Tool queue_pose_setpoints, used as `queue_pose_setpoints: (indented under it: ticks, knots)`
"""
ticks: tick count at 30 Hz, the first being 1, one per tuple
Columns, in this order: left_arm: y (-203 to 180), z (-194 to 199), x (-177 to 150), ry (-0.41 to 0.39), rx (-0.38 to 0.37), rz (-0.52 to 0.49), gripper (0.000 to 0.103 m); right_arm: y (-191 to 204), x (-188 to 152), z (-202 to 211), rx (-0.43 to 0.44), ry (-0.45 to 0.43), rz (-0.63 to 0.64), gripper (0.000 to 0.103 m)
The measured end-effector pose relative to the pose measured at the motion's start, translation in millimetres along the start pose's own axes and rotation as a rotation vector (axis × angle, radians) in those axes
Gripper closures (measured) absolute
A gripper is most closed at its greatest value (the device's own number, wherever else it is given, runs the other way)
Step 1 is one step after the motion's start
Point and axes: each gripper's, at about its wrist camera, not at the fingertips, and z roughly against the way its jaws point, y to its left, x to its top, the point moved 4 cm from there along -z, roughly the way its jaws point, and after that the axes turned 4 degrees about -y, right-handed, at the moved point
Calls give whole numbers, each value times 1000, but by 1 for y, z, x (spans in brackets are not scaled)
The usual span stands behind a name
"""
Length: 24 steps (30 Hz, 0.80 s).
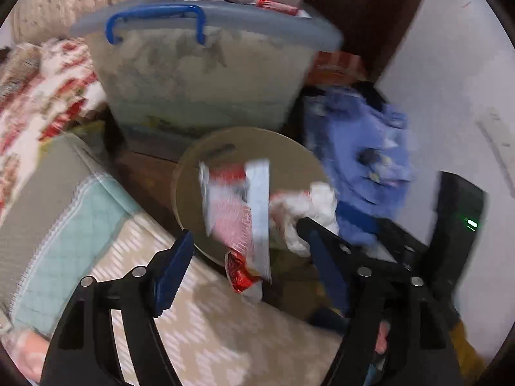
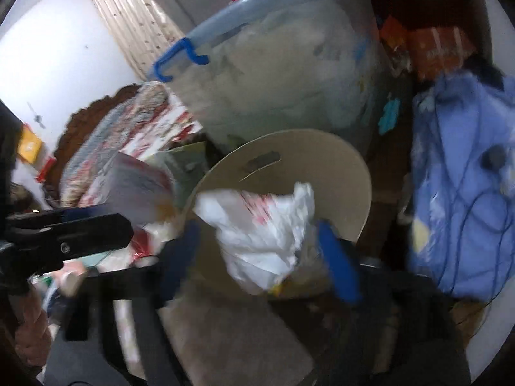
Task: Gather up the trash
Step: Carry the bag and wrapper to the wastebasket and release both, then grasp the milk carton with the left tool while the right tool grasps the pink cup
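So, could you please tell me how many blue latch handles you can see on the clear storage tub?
1. A single blue latch handle clips over the lid rim on the storage tub behind the bin; its far side is hidden, so another may exist.

This looks like a messy bedroom in a home. A flowery blanket (image 1: 38, 96) and a soft quilt (image 1: 80, 212) lie in a heap. A big see-through storage box (image 1: 199, 74) with blue clips stands by blue clothes (image 1: 363, 148) and a round trash bin (image 2: 322, 160).
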Motion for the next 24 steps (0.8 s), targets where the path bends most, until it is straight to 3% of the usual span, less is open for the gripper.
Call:
queue_pose_setpoints:
  ticks: [7,14,20,24]
  knots:
    - [13,38,-29,-55,-11,0,34,-4,-1,21,8,-80,-25,22]
    - [47,105,-108,-99,-2,67,34,22,-16,40,69,-86,-24,25]
    - [102,176,-188,-151,78,179,34,73,-24,42,184,-51,21,32]
    - [153,219,-234,-185,207,274,34,120,-37,38,267,0,80,34]
